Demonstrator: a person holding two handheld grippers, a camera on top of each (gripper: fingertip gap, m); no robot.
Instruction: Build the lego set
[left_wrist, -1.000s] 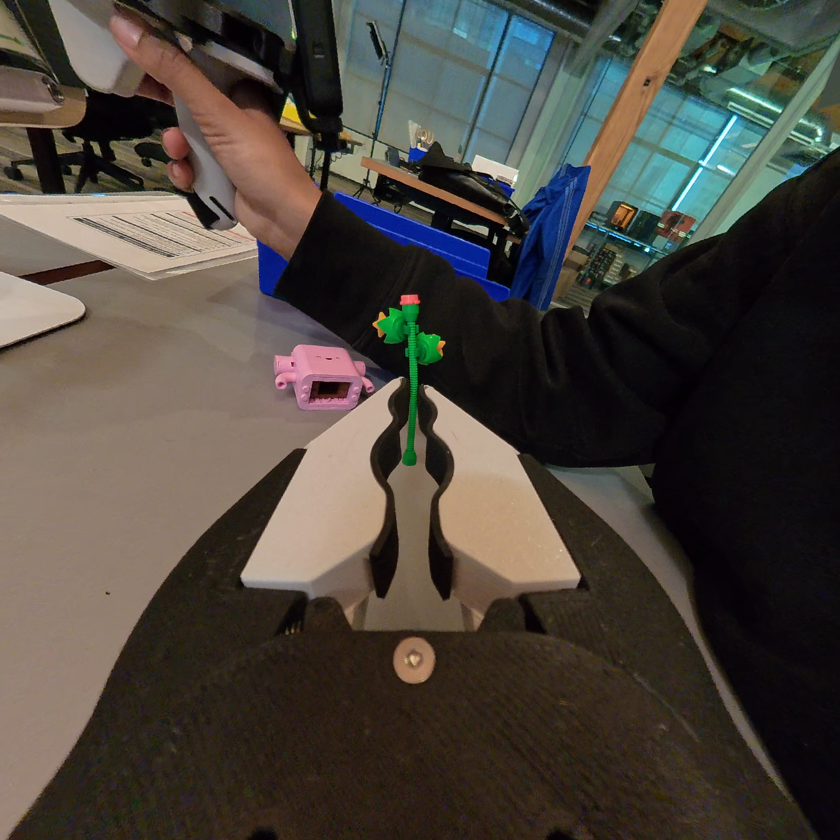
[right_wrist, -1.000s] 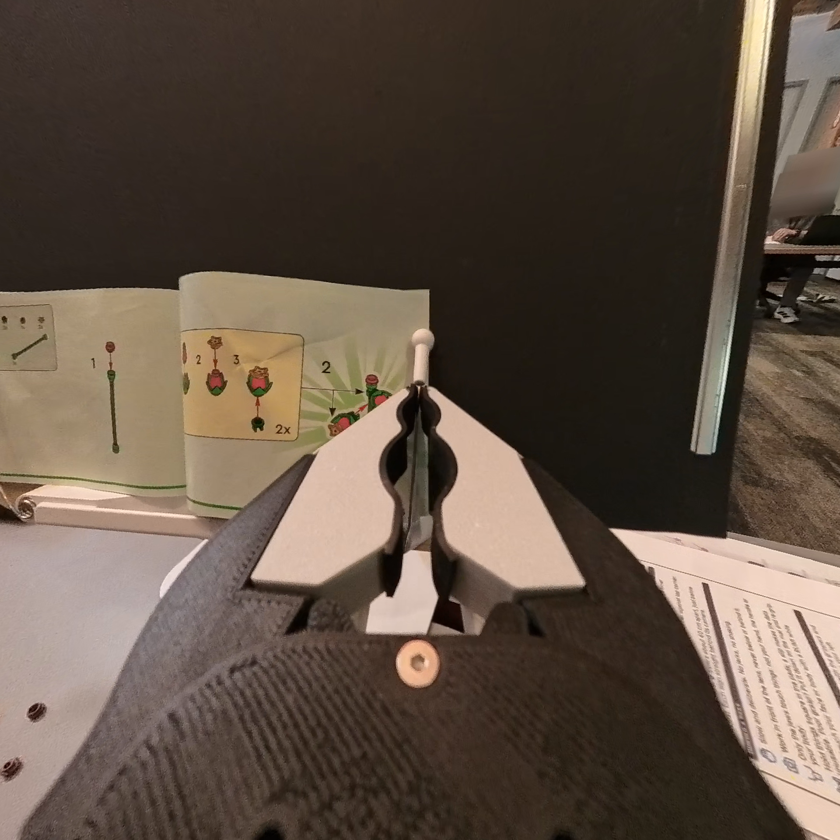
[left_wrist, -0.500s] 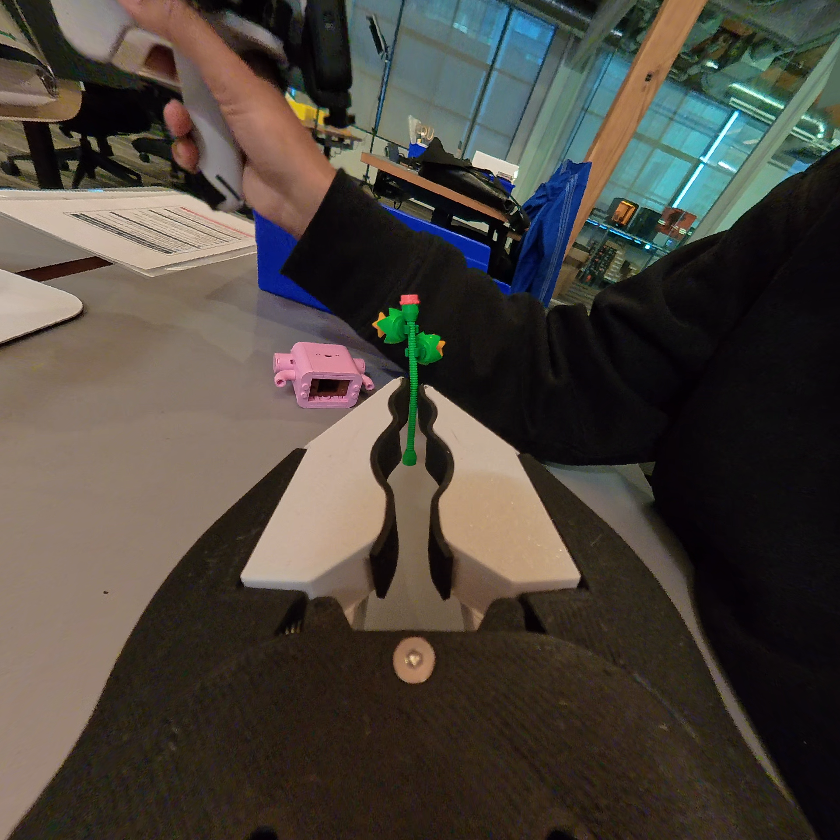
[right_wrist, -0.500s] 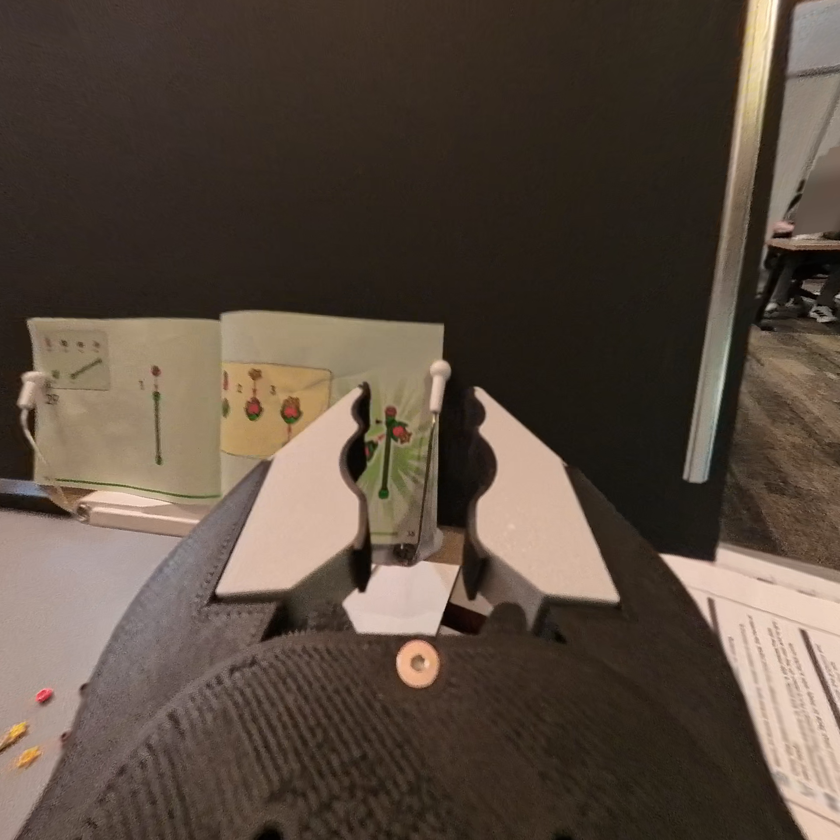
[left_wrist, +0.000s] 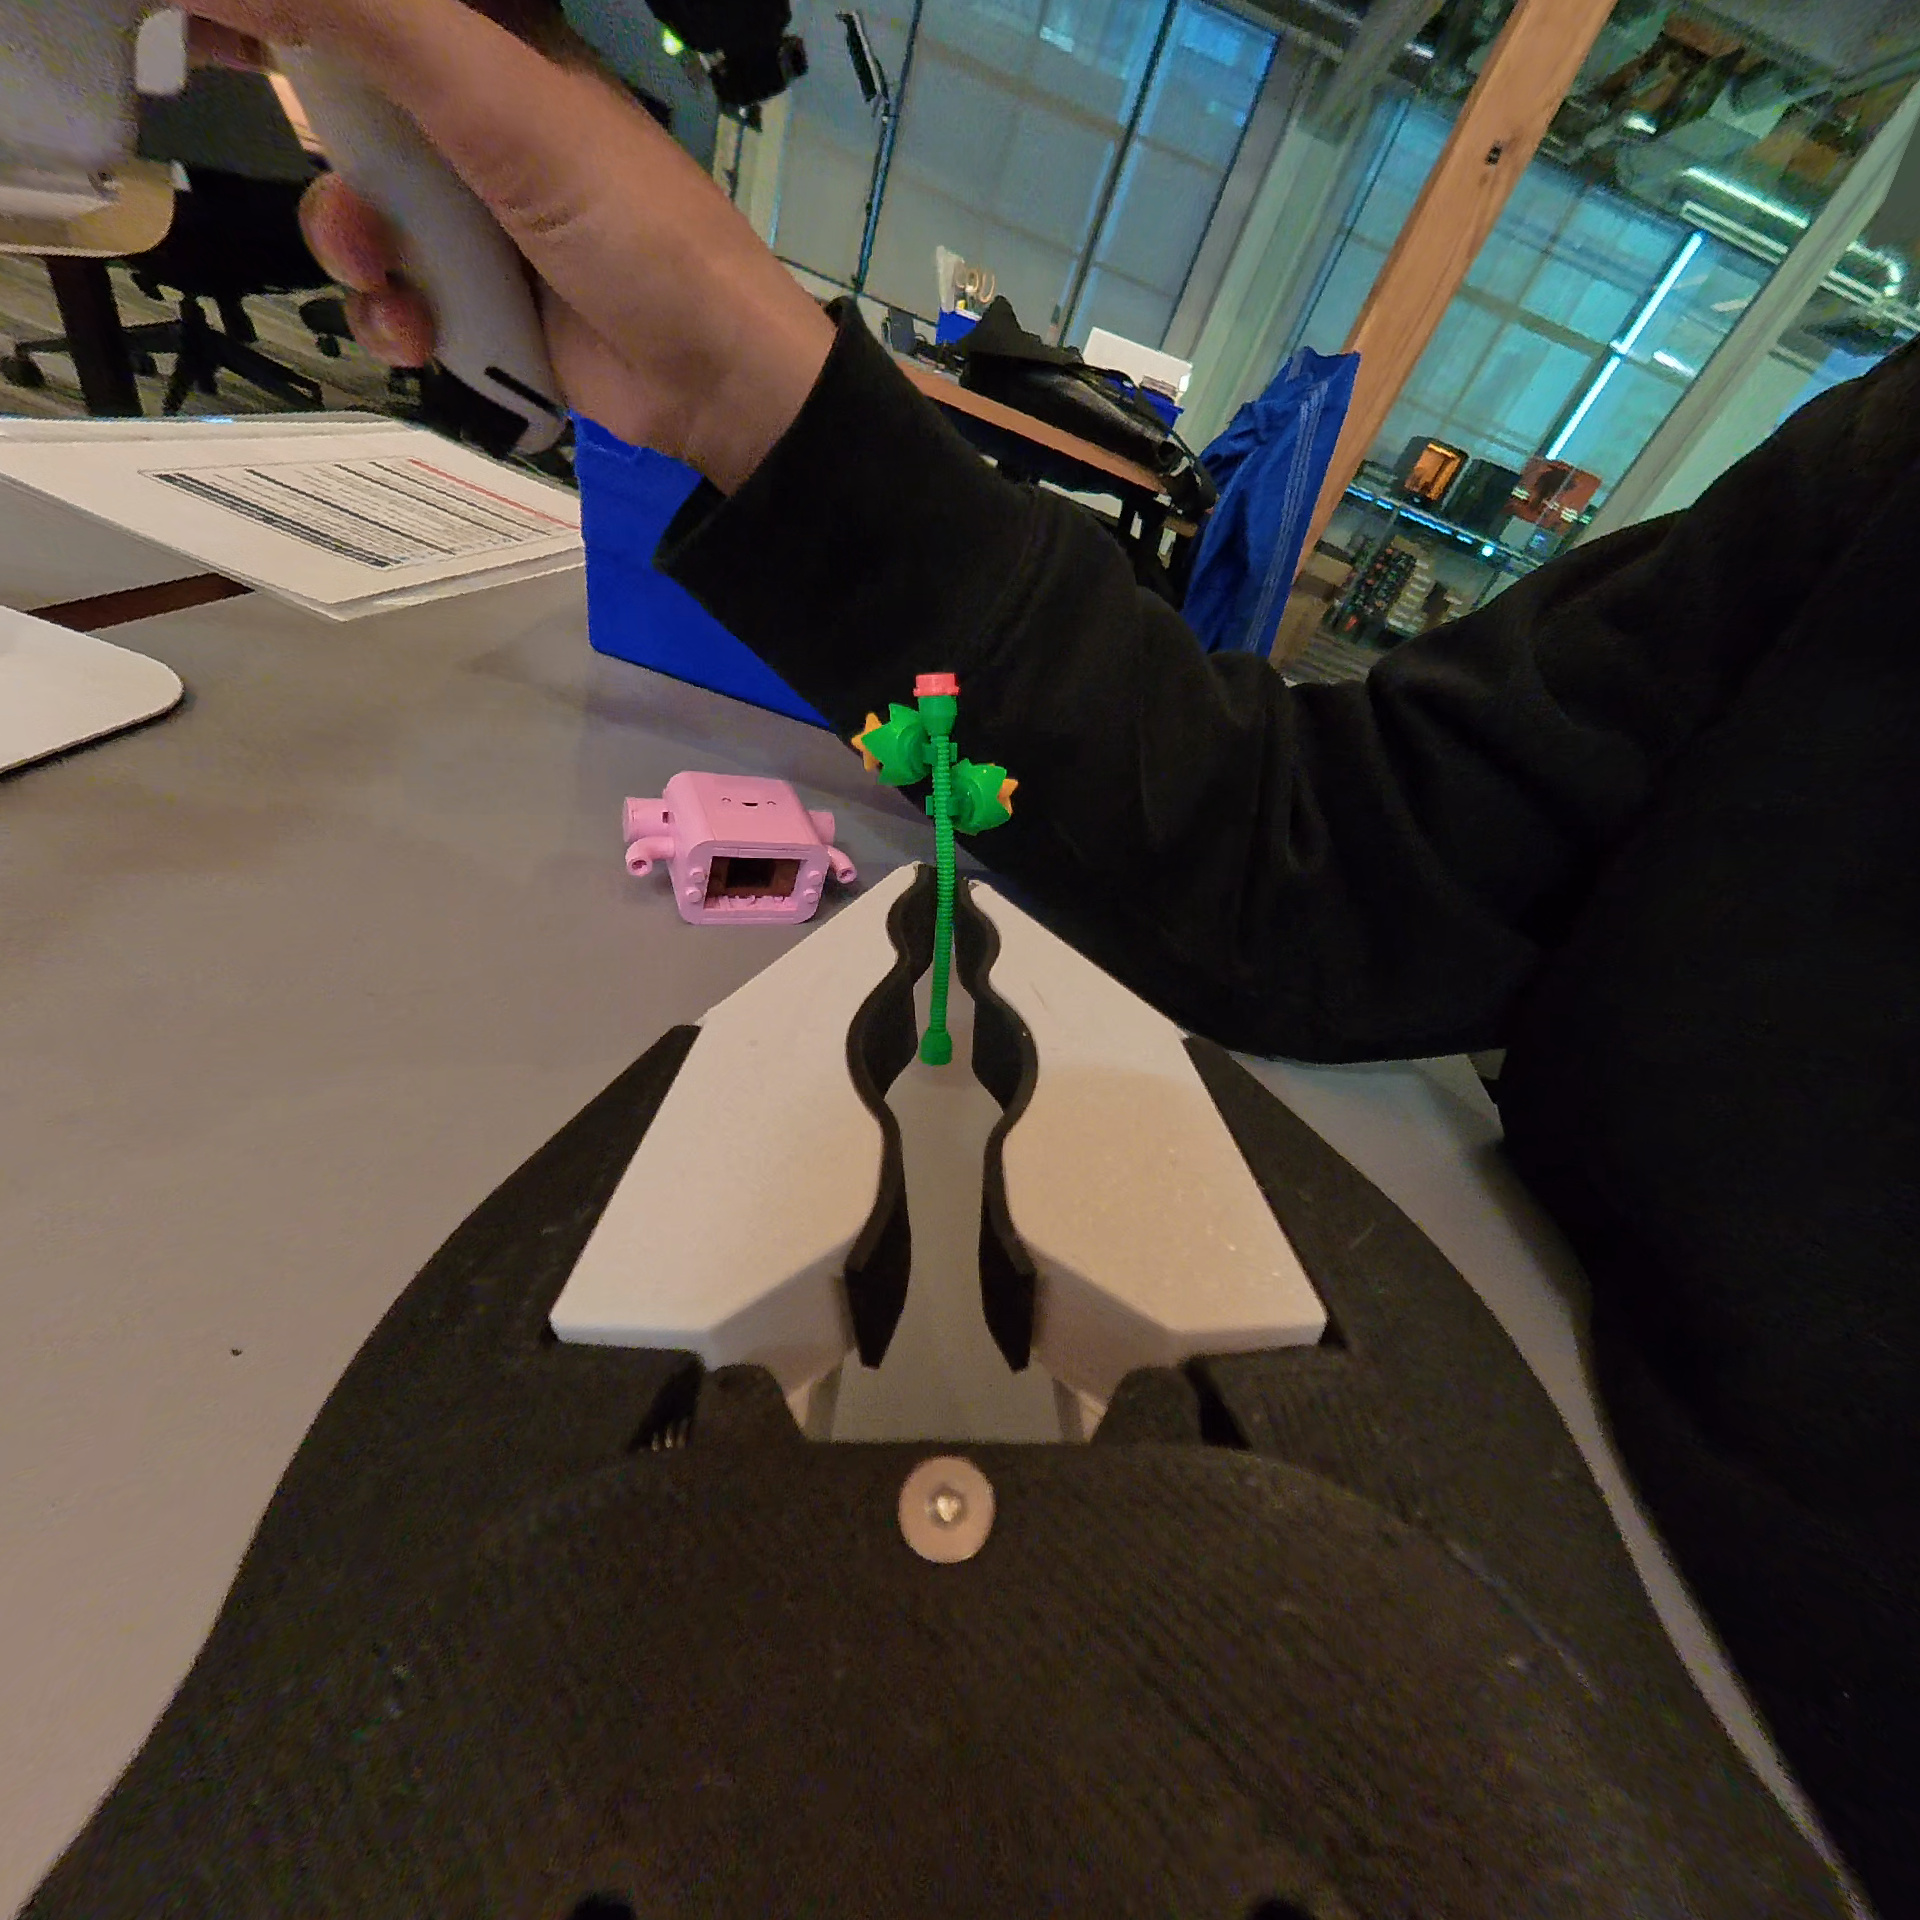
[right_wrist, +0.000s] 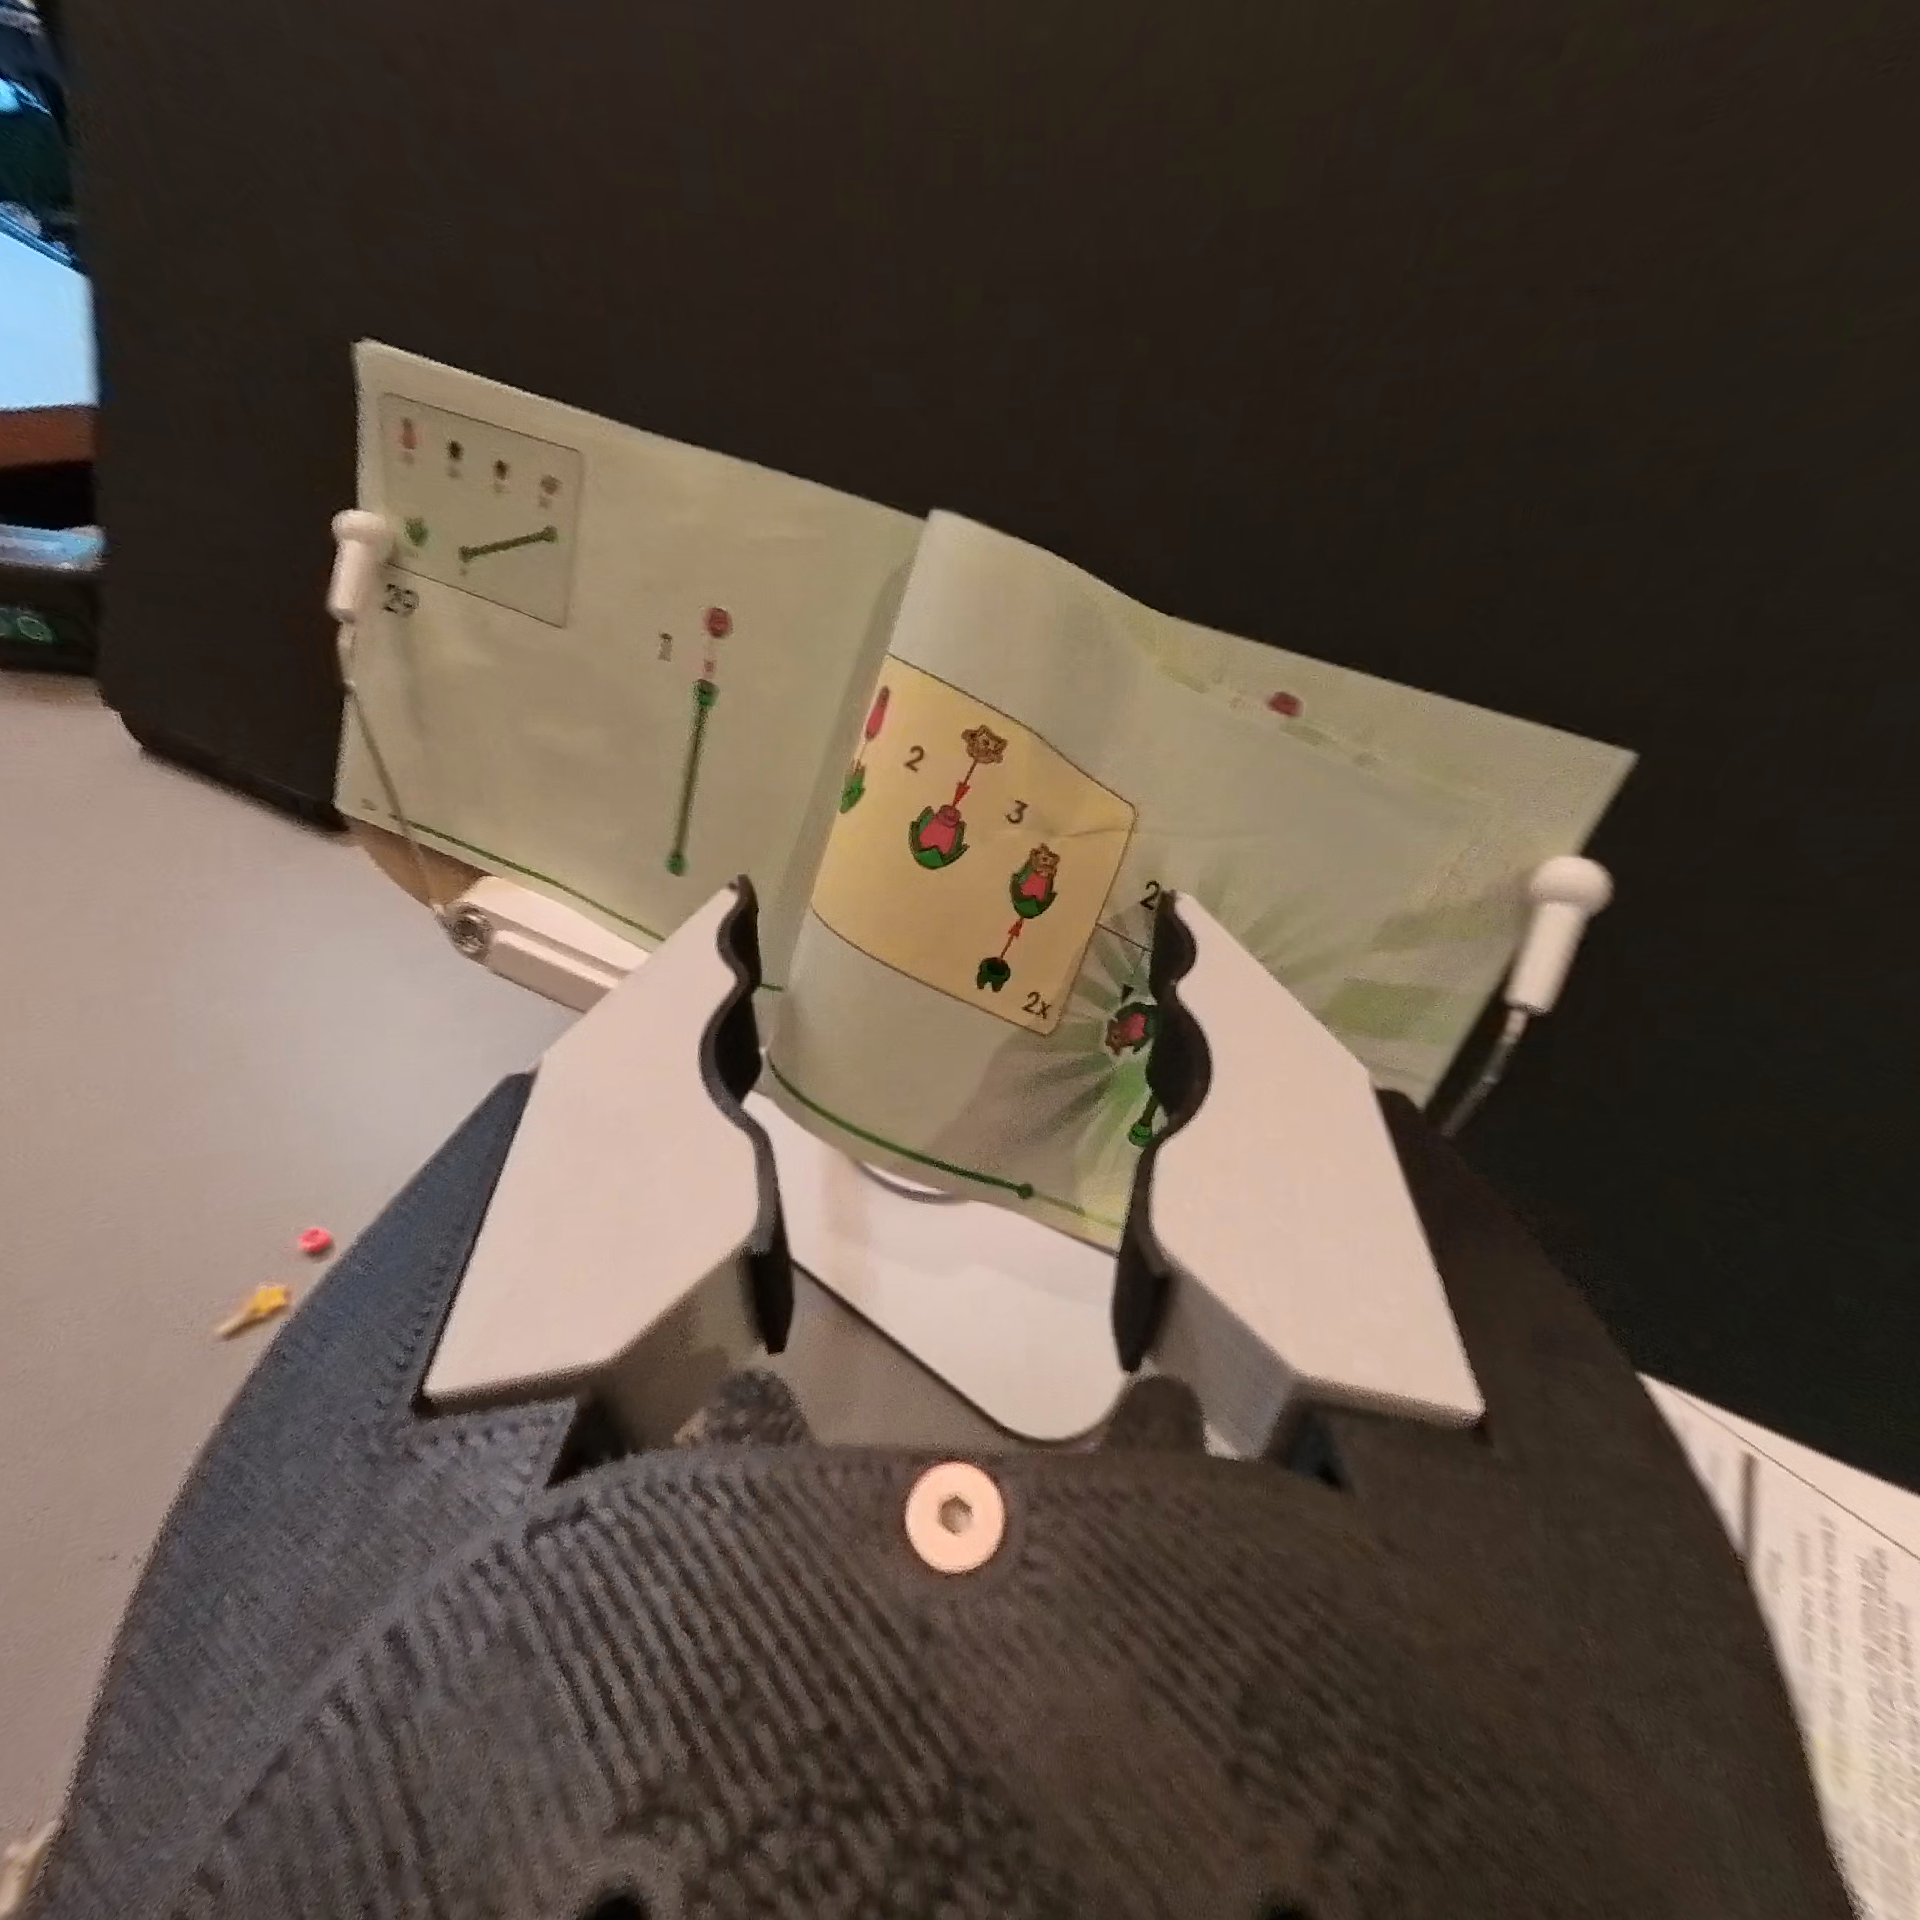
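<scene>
Stem (left_wrist: 941, 914) upright in my L tongs (left_wrist: 940, 894), pinched at the tips, flower end up; R tongs (right_wrist: 951, 925) wide open, empty, facing booklet (right_wrist: 644, 707), loose bits (right_wrist: 281, 1278) lower-left.

Both tools share one build: a rounded black ribbed body with a single silver screw at its centre, and pale grey wedge-shaped jaws lined with wavy black pads. The person's arm wears a black long sleeve (left_wrist: 1195, 790).
</scene>
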